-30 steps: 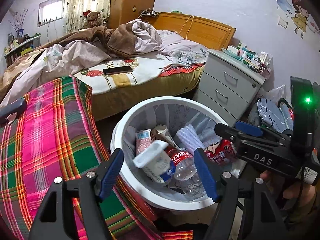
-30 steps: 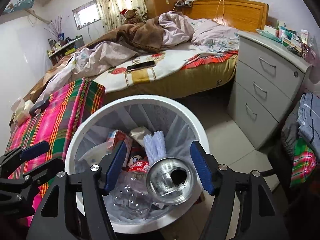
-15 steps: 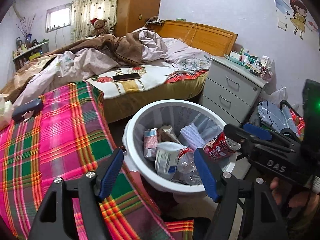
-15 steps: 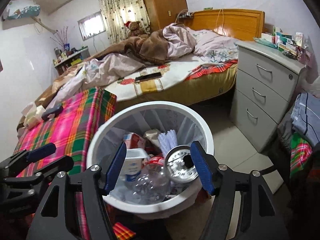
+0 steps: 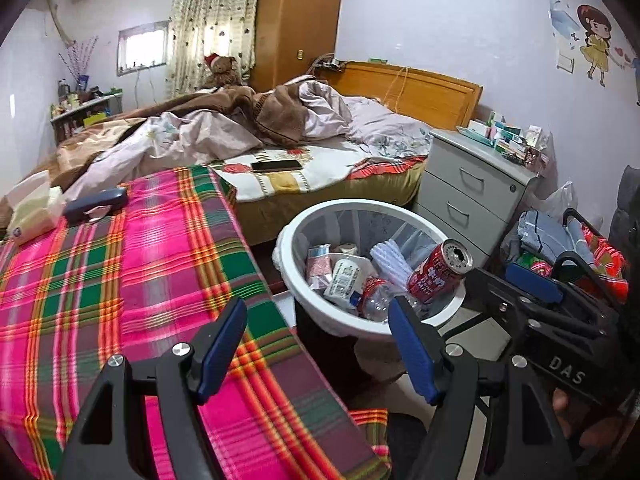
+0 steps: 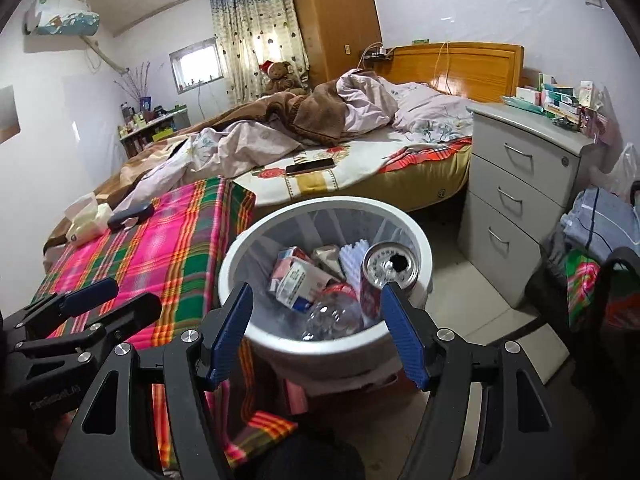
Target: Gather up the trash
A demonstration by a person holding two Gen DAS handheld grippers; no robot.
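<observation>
Red aluminium drink can [image 5: 439, 272] lies in the white round plastic bin [image 5: 352, 325] beside the plaid-covered worktop [image 5: 120, 280]; both grippers' jaws wide open, empty; drop-off seems done, next find remaining trash.

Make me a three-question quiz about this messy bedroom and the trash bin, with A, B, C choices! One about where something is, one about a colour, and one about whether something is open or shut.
1. Where does the phone lie?
A. on the bed
B. in the trash bin
C. on the drawer cabinet

2. What colour is the soda can in the trash bin?
A. blue
B. red
C. yellow

3. How do both hand-held grippers stand?
A. both shut on trash
B. one open, one shut
C. both open and empty

Answers:
1. A, the dark phone rests on the flowered sheet of the bed.
2. B, the can's side is red with white writing, its silver top already opened.
3. C, the left hand-held gripper and the right hand-held gripper each show blue fingers spread wide with nothing between them.
</observation>
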